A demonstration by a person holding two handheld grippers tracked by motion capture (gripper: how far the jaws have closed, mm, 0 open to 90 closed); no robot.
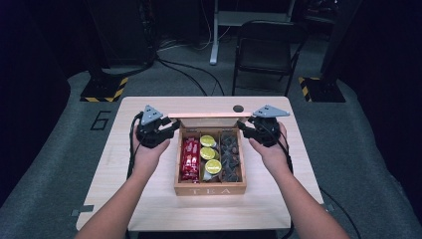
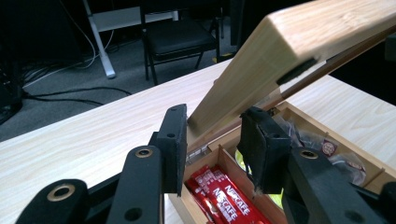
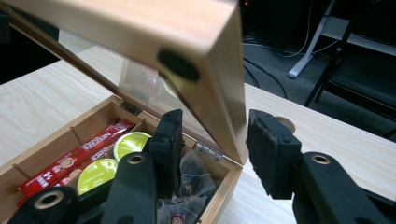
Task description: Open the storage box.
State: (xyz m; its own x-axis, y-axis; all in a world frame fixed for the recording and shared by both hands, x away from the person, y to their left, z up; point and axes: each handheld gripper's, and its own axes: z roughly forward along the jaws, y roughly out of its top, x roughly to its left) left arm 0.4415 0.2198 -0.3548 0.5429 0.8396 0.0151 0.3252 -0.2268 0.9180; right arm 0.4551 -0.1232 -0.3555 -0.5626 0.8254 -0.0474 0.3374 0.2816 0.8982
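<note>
The wooden tea box [image 1: 210, 189] sits on the table [image 1: 149, 199], its lid [image 1: 209, 115] raised. The left gripper [image 1: 171, 128] and right gripper [image 1: 244, 128] flank the lid's ends. Compartments hold red sachets [image 1: 190, 159], green capsules [image 1: 209, 154] and dark packets [image 1: 230, 154].

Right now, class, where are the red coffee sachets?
In the high view the red coffee sachets lie in the left compartment of the wooden tea box, beside the green-lidded pods in the middle one.

Overhead forward-down view; two close gripper views sharing the lid [image 1: 209, 115]
</note>
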